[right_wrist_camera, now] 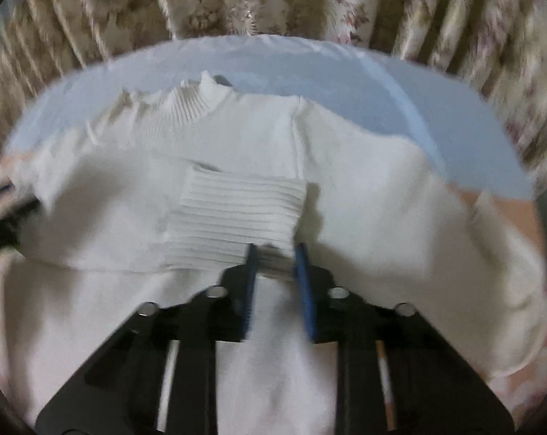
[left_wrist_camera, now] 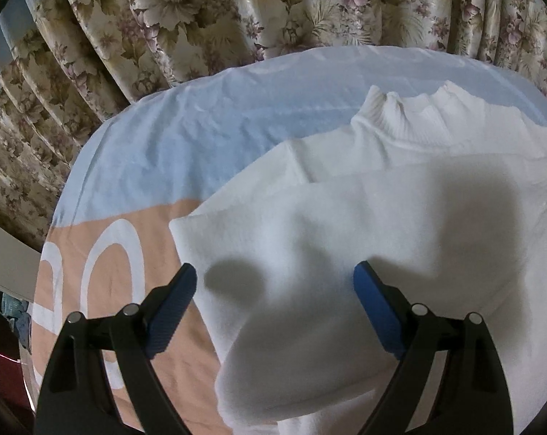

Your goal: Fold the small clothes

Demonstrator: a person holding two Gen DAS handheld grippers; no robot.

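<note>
Since the right tongs [right_wrist_camera: 276,250] look clamped down on the near corner of the ribbed cuff [right_wrist_camera: 233,210], with just a sliver of knit between the blue pads, that grip is what I'd worry about. It's a tiny bite. Any tug and the cuff slips out, and the sleeve [right_wrist_camera: 92,199] lying across the chest, ahead and left of those tongs, flops back off the white turtleneck sweater [left_wrist_camera: 346,210]. The view there is blurry though, so I can't swear how much fabric is really caught.

The left tongs [left_wrist_camera: 273,268] are wide open and holding nothing, hovering over the folded-in side of the sweater, which lies directly under and ahead of them. If they pinch straight down they could grab two layers, or the bedsheet [left_wrist_camera: 165,137] just to their left, and drag the whole thing crooked. The ribbed collar [left_wrist_camera: 400,116], far ahead, is already rumpled too.
</note>
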